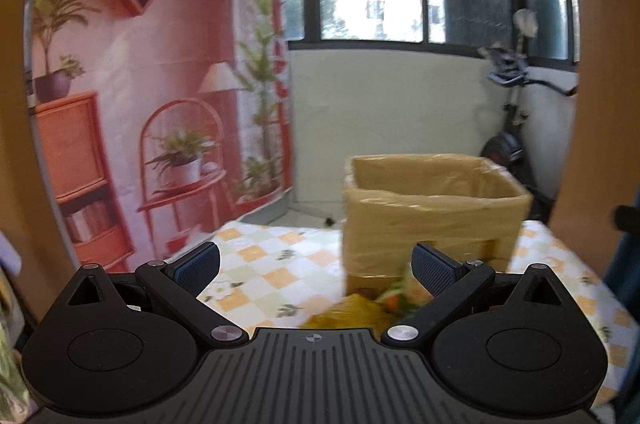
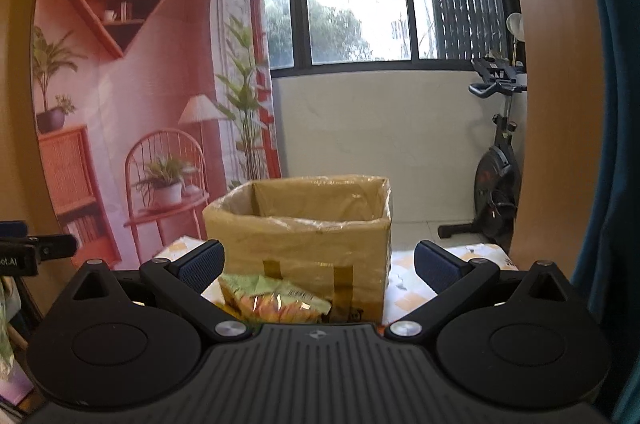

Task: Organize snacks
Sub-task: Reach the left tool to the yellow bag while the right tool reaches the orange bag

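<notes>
An open cardboard box (image 1: 432, 216) lined with clear plastic stands on the checked tablecloth (image 1: 272, 264). In the right wrist view the same cardboard box (image 2: 304, 236) fills the middle. Yellow-green snack packets (image 1: 360, 308) lie in front of the box, blurred, just under my left gripper (image 1: 316, 264), which is open and holds nothing. A yellow-green snack packet (image 2: 276, 300) lies at the box's foot, low between the fingers of my right gripper (image 2: 318, 260), also open and not touching it.
A printed pink backdrop (image 1: 140, 84) hangs at the left behind the table. An exercise bike (image 2: 496, 168) stands on the floor at the right under the window. A blue curtain (image 2: 612, 144) hangs at the far right. Part of another gripper (image 2: 24, 256) shows at the left edge.
</notes>
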Tool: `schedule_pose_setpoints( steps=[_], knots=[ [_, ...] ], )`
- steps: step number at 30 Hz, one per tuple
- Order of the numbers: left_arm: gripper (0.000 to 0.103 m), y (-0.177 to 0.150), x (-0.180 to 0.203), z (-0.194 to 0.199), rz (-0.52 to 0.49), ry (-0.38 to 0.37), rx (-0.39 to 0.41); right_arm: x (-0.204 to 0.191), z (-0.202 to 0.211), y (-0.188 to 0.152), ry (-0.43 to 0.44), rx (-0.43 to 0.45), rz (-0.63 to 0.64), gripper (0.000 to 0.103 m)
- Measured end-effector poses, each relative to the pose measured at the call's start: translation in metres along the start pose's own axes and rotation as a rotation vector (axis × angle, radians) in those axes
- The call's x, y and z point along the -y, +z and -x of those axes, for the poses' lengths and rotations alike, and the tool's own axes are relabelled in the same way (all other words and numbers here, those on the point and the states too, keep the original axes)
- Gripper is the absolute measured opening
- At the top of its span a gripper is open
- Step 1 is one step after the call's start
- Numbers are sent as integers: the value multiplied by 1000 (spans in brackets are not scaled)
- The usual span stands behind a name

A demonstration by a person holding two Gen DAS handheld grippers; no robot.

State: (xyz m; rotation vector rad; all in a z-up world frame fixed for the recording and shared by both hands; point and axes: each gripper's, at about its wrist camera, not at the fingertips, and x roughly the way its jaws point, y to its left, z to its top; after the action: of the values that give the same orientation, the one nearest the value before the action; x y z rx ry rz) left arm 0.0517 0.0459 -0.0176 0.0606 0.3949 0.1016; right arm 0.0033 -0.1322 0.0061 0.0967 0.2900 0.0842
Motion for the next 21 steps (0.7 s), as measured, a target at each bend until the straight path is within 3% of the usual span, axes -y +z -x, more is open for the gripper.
schedule_pose_setpoints(
  steps=[5, 10, 15, 21],
  knots=[
    [103, 7, -15, -27, -24, 65, -5, 11, -32, -5, -10, -14, -28, 103],
    [103, 12, -22, -46, -43, 76, -12, 25, -62, -8, -13, -39, -101, 103],
    [103, 10, -28, -68, -20, 24, -36, 41, -81, -13, -57, -39, -128, 103],
    [101, -1, -33, -101, 19, -30, -90, 65, -99, -28, -87, -97, -155, 101]
  ],
)
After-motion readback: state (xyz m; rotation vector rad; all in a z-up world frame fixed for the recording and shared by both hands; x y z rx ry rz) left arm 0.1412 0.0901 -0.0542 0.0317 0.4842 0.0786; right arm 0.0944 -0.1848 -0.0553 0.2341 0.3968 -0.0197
